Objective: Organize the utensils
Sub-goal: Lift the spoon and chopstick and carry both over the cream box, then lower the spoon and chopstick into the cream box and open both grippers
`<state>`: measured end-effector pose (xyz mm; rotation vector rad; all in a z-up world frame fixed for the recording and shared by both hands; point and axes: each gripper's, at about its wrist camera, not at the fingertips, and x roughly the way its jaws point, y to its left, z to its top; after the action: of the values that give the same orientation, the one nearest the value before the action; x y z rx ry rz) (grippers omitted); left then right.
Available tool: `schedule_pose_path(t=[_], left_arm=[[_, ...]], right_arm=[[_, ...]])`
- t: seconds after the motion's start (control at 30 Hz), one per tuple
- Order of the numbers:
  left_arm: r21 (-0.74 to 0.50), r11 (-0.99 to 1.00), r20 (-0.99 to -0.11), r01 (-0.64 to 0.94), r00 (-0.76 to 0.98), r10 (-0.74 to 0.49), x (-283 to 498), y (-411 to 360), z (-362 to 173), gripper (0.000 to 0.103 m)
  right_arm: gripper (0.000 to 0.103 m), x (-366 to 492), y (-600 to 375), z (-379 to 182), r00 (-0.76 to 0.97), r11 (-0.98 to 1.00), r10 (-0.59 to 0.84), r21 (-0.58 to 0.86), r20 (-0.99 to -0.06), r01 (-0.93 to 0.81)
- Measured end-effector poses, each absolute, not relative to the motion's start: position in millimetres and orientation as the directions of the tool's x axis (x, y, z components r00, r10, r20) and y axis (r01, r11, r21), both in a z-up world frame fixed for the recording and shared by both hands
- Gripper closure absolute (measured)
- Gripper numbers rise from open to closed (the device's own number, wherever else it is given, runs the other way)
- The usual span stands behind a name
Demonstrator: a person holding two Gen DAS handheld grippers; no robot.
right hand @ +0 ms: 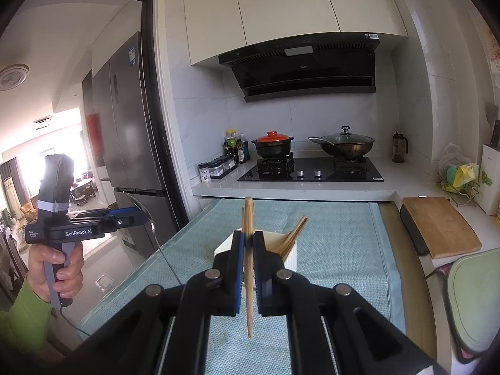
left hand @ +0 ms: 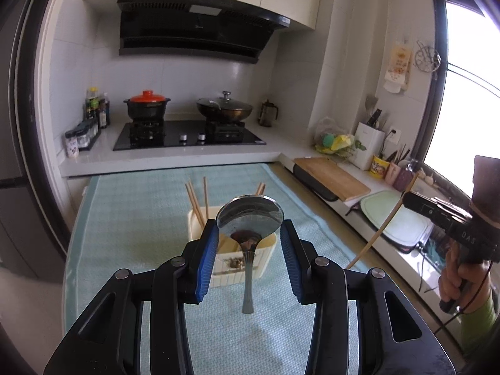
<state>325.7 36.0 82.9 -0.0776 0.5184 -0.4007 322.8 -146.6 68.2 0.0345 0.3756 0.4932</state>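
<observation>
In the left wrist view, spice jars (left hand: 82,139) stand at the left edge of the white counter, with a black pot with a red lid (left hand: 147,106) and a lidded wok (left hand: 225,108) on the hob behind. Low in the centre, the left gripper (left hand: 250,237) grips a shiny steel spoon (left hand: 249,218) by the sides of its bowl, the blue pads pressing on either edge; the bowl faces the camera and the slim handle hangs straight down. Behind it on the pale teal cloth (left hand: 131,218) sits a cream ribbed utensil holder (left hand: 237,265), with several wooden chopsticks (left hand: 197,201) leaning upright in its back compartment. At the far right a hand (left hand: 462,278) carries the other gripper, a single chopstick slanting down from it.

In the right wrist view, a hand (right hand: 59,262) at the lower left holds the left tool. In the centre, the right gripper (right hand: 248,250) is clamped shut on a pale wooden chopstick (right hand: 249,297) standing nearly vertical between its pads, sticking out above and below. Just behind, the holder (right hand: 290,259) contains more chopsticks fanned toward the right. A wooden cutting board (right hand: 440,225) lies on the counter at the right.
</observation>
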Motion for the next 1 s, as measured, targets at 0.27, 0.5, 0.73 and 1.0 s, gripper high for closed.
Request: schedule_pose_path(t=[0.27, 0.5, 0.73, 1.0], left_arm=[[-0.126, 0.932, -0.452, 0.339, 0.817, -0.358, 375.5, 31.9, 111.1, 0.062], [-0.137, 0.949, -0.482, 0.285, 0.817, -0.315, 440.9, 26.0, 101.6, 0.062], [-0.167, 0.957, -0.586, 0.236, 0.758, -0.289, 496.2, 19.6, 44.8, 0.062], [-0.130, 0.976, -0.703, 0.172, 0.678, -0.213, 536.6, 10.3, -19.1, 0.057]], right_arm=[[0.097, 369.2, -129.0, 100.2, 0.817, 0.873, 0.483, 0.103, -0.315, -0.477], [0.097, 431.6, -102.4, 109.9, 0.815, 0.868, 0.488, 0.079, -0.314, -0.490], [0.097, 512.5, -77.0, 57.4, 0.738, 0.853, 0.511, 0.153, -0.442, -0.499], [0.096, 582.5, -55.4, -23.2, 0.623, 0.858, 0.501, 0.252, -0.601, -0.447]])
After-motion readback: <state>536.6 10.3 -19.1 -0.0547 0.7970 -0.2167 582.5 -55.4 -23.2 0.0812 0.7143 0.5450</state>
